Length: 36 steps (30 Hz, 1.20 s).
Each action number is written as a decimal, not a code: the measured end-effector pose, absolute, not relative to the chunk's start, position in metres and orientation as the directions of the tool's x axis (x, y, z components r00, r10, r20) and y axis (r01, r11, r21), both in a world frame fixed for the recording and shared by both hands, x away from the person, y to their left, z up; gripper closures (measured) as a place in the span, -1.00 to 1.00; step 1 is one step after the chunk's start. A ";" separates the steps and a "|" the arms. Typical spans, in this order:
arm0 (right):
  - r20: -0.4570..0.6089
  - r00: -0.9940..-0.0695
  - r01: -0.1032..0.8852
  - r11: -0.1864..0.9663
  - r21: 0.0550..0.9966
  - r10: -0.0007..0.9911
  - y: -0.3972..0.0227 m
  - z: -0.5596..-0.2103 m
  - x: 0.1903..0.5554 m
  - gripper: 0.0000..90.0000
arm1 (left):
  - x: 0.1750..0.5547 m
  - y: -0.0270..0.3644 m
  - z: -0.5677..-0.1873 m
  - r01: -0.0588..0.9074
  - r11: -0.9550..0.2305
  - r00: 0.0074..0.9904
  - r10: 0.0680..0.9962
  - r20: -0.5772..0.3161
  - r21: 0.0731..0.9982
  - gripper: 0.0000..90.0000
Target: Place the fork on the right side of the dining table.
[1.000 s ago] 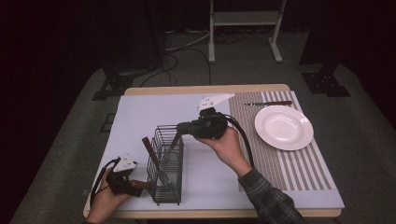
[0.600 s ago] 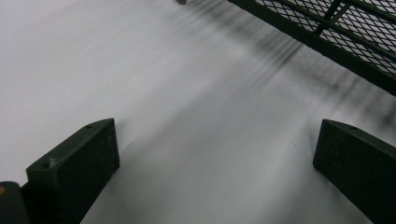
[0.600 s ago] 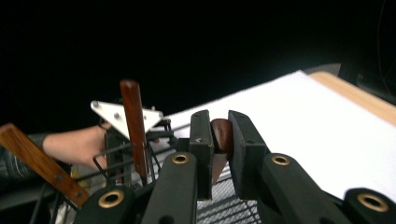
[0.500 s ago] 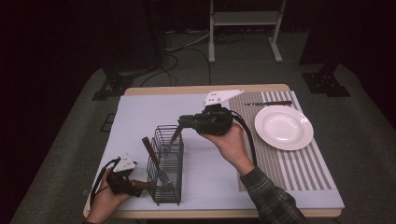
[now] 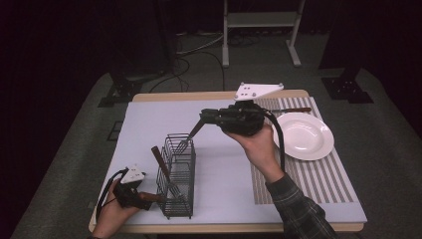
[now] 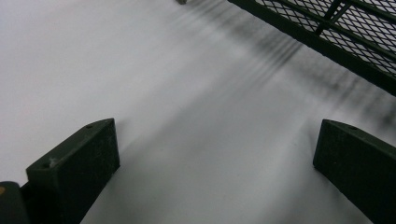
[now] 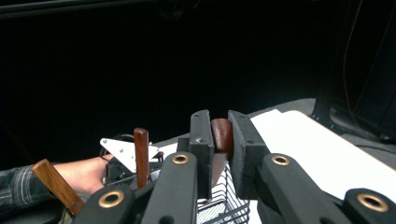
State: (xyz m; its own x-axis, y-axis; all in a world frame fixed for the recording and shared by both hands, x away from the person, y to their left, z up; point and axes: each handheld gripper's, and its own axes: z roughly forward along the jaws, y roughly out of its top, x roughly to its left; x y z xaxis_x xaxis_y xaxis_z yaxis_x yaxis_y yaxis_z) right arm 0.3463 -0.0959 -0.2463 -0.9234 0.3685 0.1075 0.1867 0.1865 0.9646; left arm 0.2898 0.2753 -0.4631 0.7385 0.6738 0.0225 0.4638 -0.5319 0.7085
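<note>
Fork (image 5: 185, 143) tines-down in wire basket (image 5: 178, 196)

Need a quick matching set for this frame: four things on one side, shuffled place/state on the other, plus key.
Things
1. fork
2. white plate
3. wire basket
4. left gripper

States
A. on the striped mat
B. open, low beside the basket
C. handle clamped in the right gripper, tines at the basket's top
D. upright on the white table cover

Pairs: 1-C, 2-A, 3-D, 4-B
</note>
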 end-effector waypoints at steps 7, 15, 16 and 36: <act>0.101 -0.914 0.175 0.155 0.972 0.394 -0.113 -0.236 0.342 0.78 | 0.290 0.275 -0.463 0.463 -0.533 0.739 0.673 0.023 0.708 -1.00; 0.102 -0.901 0.170 0.126 0.977 0.422 -0.133 -0.231 0.338 0.78 | 0.290 0.275 -0.463 0.463 -0.535 0.740 0.672 0.024 0.707 -1.00; 0.102 -0.898 0.169 0.123 0.978 0.427 -0.135 -0.231 0.338 0.78 | 0.290 0.275 -0.463 0.463 -0.535 0.740 0.672 0.024 0.707 -1.00; 0.142 -0.859 0.205 0.077 0.976 0.491 -0.182 -0.255 0.330 0.78 | 0.290 0.275 -0.463 0.463 -0.535 0.740 0.672 0.024 0.707 -1.00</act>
State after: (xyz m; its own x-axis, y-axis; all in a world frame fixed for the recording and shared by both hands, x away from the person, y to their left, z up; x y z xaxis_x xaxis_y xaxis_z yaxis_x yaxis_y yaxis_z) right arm 0.3304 -0.1816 -0.2550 -0.8594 0.4911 0.1423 0.2054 0.0768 0.9757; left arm 0.2898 0.2755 -0.4630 0.7398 0.6724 0.0241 0.4629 -0.5346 0.7071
